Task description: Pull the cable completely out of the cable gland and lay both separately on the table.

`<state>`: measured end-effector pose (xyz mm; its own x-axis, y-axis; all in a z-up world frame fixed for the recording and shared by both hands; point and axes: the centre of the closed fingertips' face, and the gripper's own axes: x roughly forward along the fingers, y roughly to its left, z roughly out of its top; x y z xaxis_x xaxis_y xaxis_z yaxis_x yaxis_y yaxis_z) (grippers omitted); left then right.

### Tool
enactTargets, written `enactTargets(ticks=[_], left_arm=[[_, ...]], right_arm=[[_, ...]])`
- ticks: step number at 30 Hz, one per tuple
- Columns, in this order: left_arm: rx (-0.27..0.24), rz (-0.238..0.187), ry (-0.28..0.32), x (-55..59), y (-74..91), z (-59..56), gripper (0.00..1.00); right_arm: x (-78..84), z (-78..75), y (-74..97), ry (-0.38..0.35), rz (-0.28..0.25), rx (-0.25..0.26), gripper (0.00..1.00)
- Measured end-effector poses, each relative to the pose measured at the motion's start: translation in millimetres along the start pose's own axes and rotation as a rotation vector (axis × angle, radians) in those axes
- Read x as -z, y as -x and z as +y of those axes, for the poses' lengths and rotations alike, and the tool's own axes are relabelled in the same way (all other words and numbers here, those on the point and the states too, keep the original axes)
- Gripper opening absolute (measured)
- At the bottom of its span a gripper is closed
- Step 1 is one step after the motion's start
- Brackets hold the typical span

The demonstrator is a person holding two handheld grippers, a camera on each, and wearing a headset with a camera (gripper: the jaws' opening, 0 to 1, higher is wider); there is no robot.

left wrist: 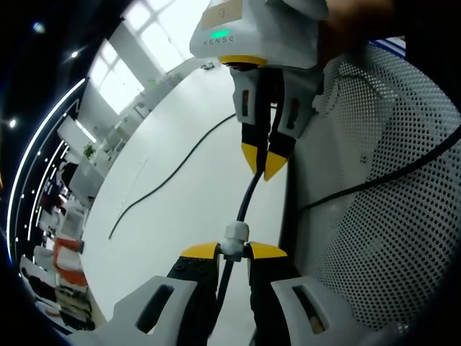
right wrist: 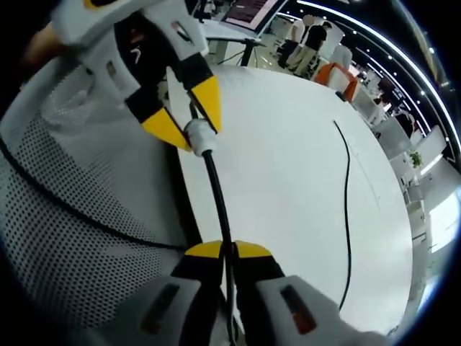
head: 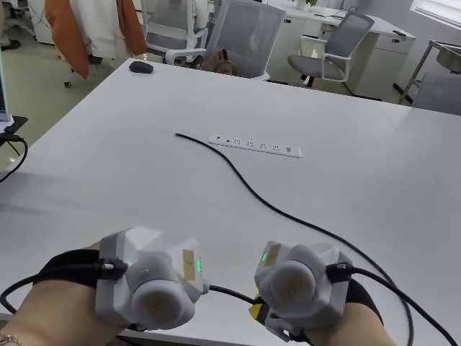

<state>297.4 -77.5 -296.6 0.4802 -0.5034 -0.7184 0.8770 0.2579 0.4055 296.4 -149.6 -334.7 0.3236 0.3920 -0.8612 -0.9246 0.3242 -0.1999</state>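
Mid-pull, by the look of it. Left gripper point(left wrist: 235, 251) clamped on the white cable gland point(left wrist: 235, 238), low centre of the left gripper view. Right gripper point(right wrist: 225, 251) pinched shut on the black cable point(right wrist: 216, 194) near the gland, at the bottom of the right gripper view. Gland not yet free: cable passing through it and down between the left jaws. No telling how much cable lies behind them. Both held off the surface at the bottom edge of the head view, about over the near edge of the white table point(head: 346, 187).

To do this well:
- Hold the gland steady.
- Draw the cable straight along the gland's axis, without bending it at the mouth, where a kink would probably bind.
- If regripping is needed, take hold close to the gland.
- Mind the long slack trailing across the table to its end beside the power strip point(head: 256, 145), upper centre of the head view.

Room for moving:
- Wide bare tabletop ahead, centre of the head view, enough for laying both down well apart.
- A white mesh chair back point(left wrist: 374, 180) close by, right side of the left gripper view; best to pull away from it.
- Better to set the gland well in from the near edge, lest it roll off.
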Motion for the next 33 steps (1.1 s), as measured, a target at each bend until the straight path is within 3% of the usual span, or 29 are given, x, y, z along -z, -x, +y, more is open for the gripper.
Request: enactTargets(ticks=[5, 7, 8, 11, 13, 18, 23, 29, 33], left_arm=[[-0.004, 0.001, -0.002, -0.3, 0.7, 1.0, 0.17], [-0.001, -0.005, 0.0, -1.4, 0.7, 0.4, 0.17], [0.0, -0.003, -0.003, -1.5, 0.9, 0.1, 0.17], [0.001, -0.005, -0.002, -1.8, 1.4, 0.7, 0.17], [0.001, -0.008, -0.003, -2.5, 1.6, 0.7, 0.17], [0.015, -0.02, -0.024, -5.6, 0.3, -3.5, 0.17], [0.018, -0.036, -0.02, -8.0, 0.7, -3.4, 0.17], [0.019, -0.037, -0.023, -7.8, -0.8, -4.0, 0.17], [0.01, -0.027, -0.02, -5.2, -1.7, -1.6, 0.17]], right_arm=[[2.4, 1.6, -0.3, -0.005, 0.01, -0.008, 0.09], [-7.2, -0.3, 0.5, 0.001, -0.025, 0.011, 0.24], [-17.1, 0.4, 0.9, 0.01, -0.07, 0.008, 0.26], [-35.4, 7.8, 6.9, 0.085, -0.15, -0.003, 0.24], [-40.5, 12.2, 8.9, 0.123, -0.174, -0.008, 0.23], [-48.7, 19.2, 11.0, 0.137, -0.216, -0.039, 0.17], [-46.6, 18.7, 10.5, 0.145, -0.21, -0.043, 0.03], [-44.2, 18.6, 9.1, 0.132, -0.2, -0.043, 0.02], [-33.0, 13.3, 5.4, 0.112, -0.147, -0.031, 0.02]])
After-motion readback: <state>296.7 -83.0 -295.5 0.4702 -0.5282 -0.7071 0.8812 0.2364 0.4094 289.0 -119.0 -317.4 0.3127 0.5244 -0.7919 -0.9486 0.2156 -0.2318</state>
